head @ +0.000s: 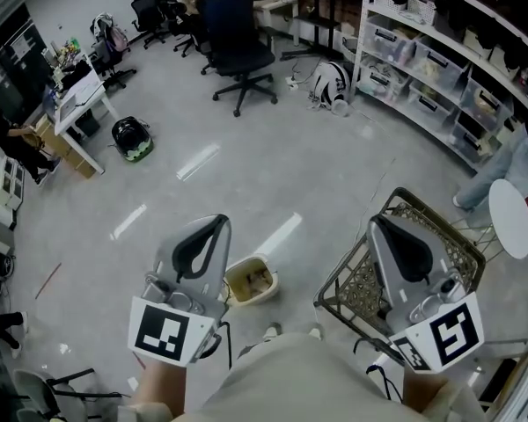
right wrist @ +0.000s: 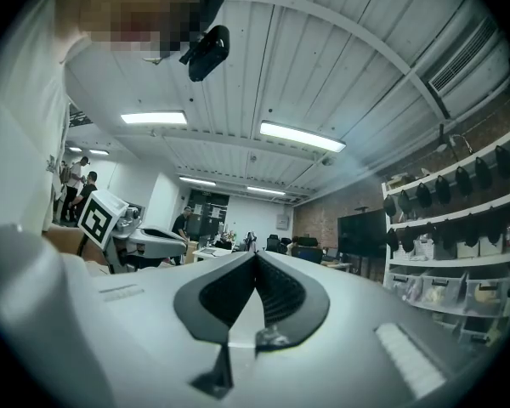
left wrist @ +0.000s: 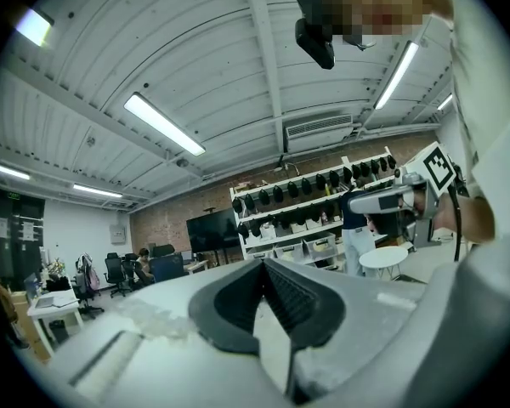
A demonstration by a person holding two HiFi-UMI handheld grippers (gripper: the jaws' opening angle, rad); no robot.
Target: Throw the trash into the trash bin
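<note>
A small beige trash bin [head: 251, 281] stands on the grey floor just ahead of my feet, with some brownish scraps inside. My left gripper [head: 218, 221] hovers just left of it, held level. In the left gripper view its jaws [left wrist: 263, 263] meet at the tip with nothing between them. My right gripper [head: 376, 221] hangs over a wire basket [head: 440, 236] at the right. It too is shut and empty [right wrist: 256, 255]. No loose trash shows in either gripper.
A black office chair [head: 239, 47] stands ahead in the middle of the floor. A white desk [head: 84, 104] is at the left, storage shelves [head: 440, 69] and a round white table [head: 510, 218] at the right. A person [head: 502, 170] stands by the shelves.
</note>
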